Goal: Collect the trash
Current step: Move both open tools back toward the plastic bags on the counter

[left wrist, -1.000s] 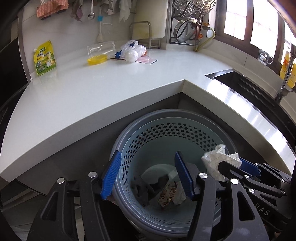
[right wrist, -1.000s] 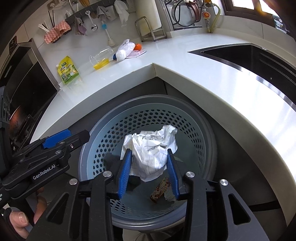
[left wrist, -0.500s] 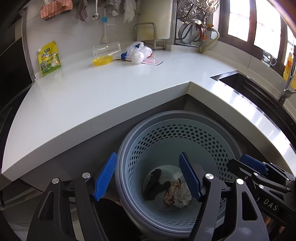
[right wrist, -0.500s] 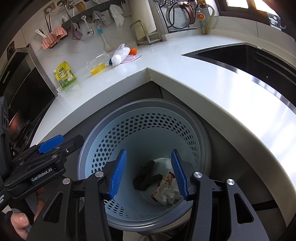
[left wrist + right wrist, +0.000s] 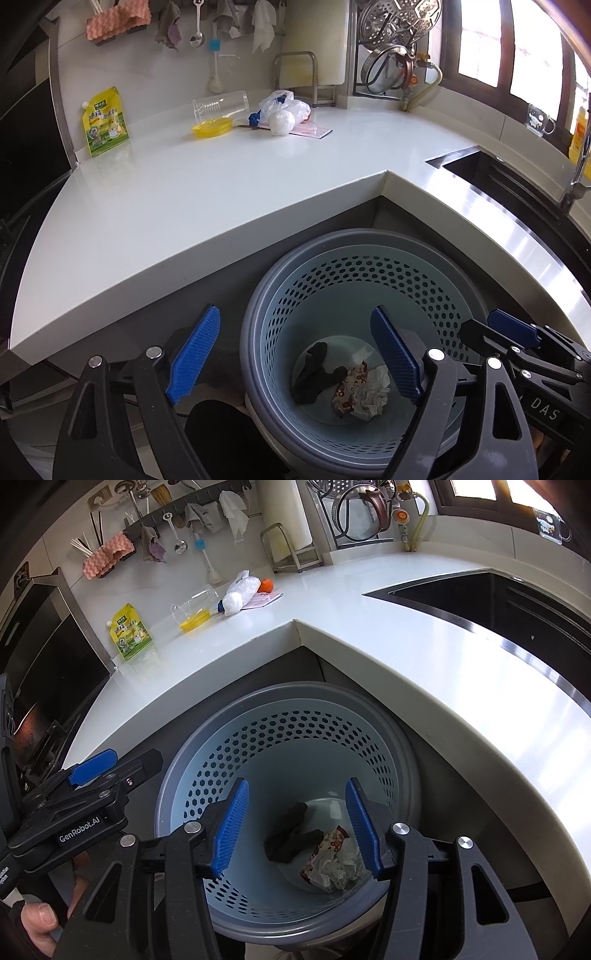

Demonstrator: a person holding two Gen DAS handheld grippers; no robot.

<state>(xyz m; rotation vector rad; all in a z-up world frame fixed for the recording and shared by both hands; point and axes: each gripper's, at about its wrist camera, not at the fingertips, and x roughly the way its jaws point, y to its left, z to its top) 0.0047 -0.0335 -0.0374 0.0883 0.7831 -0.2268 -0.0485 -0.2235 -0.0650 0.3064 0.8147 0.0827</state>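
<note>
A grey-blue perforated trash basket [image 5: 369, 254] [image 5: 291, 701] stands on the floor in the corner below the white counter. At its bottom lie a crumpled white paper [image 5: 371, 393] [image 5: 338, 867], a patterned wrapper [image 5: 345, 387] and a black scrap [image 5: 314, 369] [image 5: 291, 834]. My left gripper [image 5: 295, 354] is open and empty above the basket's left rim. My right gripper [image 5: 297, 830] is open and empty above the basket. On the far counter lie a plastic cup with a yellow lid [image 5: 218, 110] [image 5: 192, 613], a white ball [image 5: 281, 122], a plastic bag [image 5: 284, 105] [image 5: 243, 587] and a pink paper [image 5: 310, 130].
A yellow-green pouch [image 5: 104, 122] [image 5: 131, 633] leans on the wall at the left. A steel sink [image 5: 517, 184] [image 5: 498, 602] is sunk in the counter on the right. A dish rack [image 5: 391, 48], hanging utensils and cloths line the back wall. An orange ball [image 5: 265, 586] lies by the bag.
My right gripper has opened and the crumpled white paper has dropped into the basket. Both grippers have risen a little above the basket.
</note>
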